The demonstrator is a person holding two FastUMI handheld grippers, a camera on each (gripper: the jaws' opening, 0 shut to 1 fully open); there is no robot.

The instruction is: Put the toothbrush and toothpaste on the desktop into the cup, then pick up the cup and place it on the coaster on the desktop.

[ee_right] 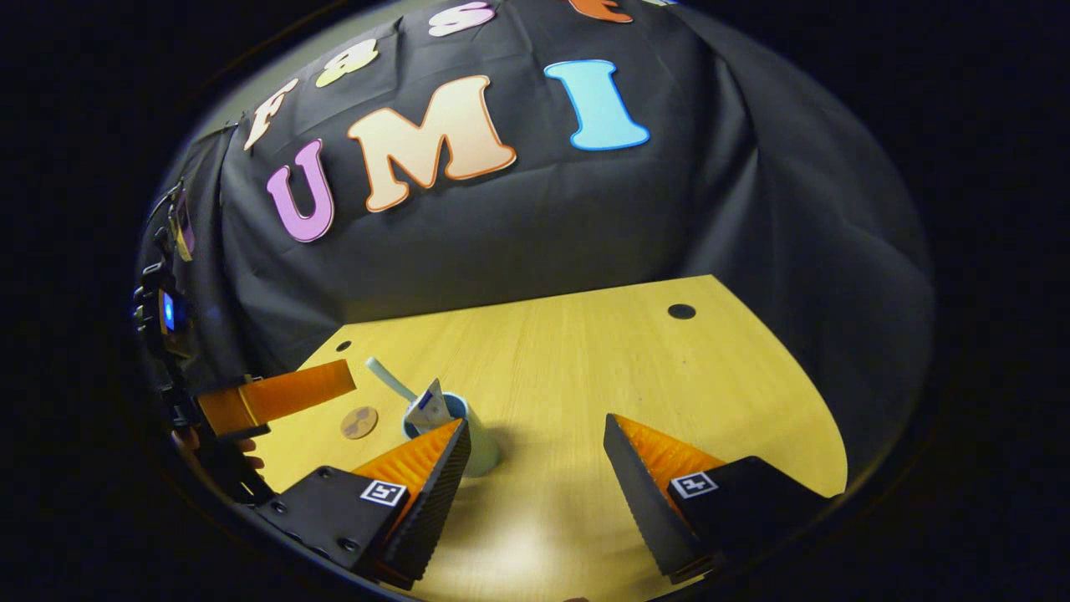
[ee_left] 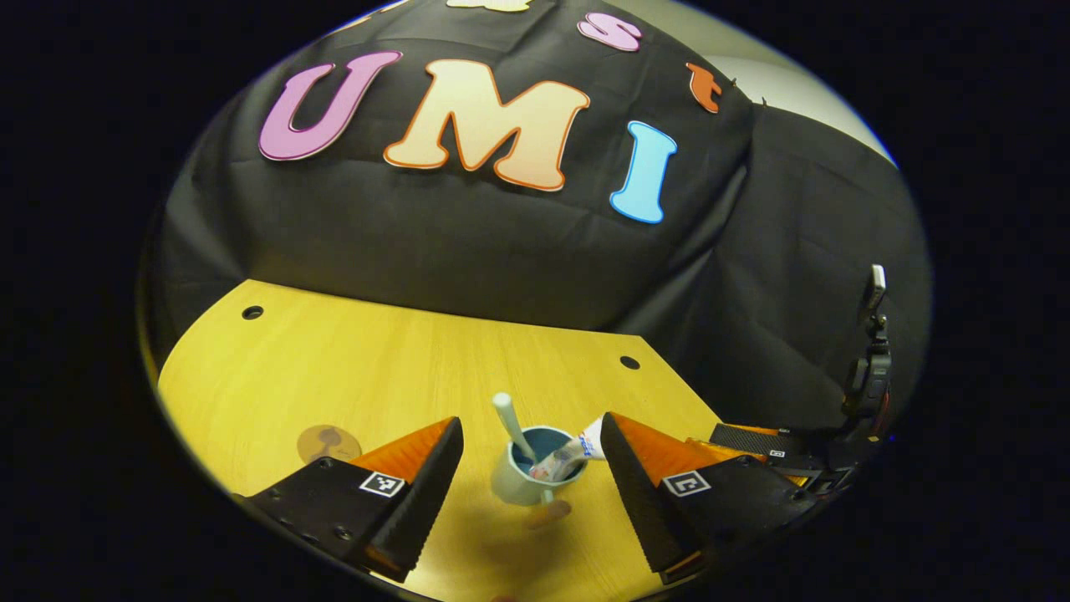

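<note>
Toothbrush (ee_left: 510, 422) and toothpaste (ee_left: 573, 453) are both seen standing in the cup (ee_left: 522, 481), the brush handle leaning up and away over the rim and the tube slanting out on the other side. The first part of the task is therefore judged done. The cup is seen resting on the table (ee_left: 401, 368), not on the coaster (ee_left: 328, 441), which lies flat on the wood, near the cup but apart from it. The lift and the placing on the coaster are judged still to be carried out.

The left tool (ee_left: 531, 485) is held with its fingers spread wide, the cup framed between them and touched by neither; nothing is gripped. It is judged to be lined up for a grasp around the cup's wall. In the right gripper view the right tool (ee_right: 535, 477) is likewise seen spread wide and empty, with the cup (ee_right: 476, 447) just beside and partly behind one of its fingers, whether in contact cannot be told. The toothpaste (ee_right: 428, 400), toothbrush (ee_right: 389, 378) and coaster (ee_right: 359, 422) are also seen there, with the left tool (ee_right: 276, 397) farther off.

Care is judged needed at the grasp, since the leaning contents may tip or shift the cup.
</note>
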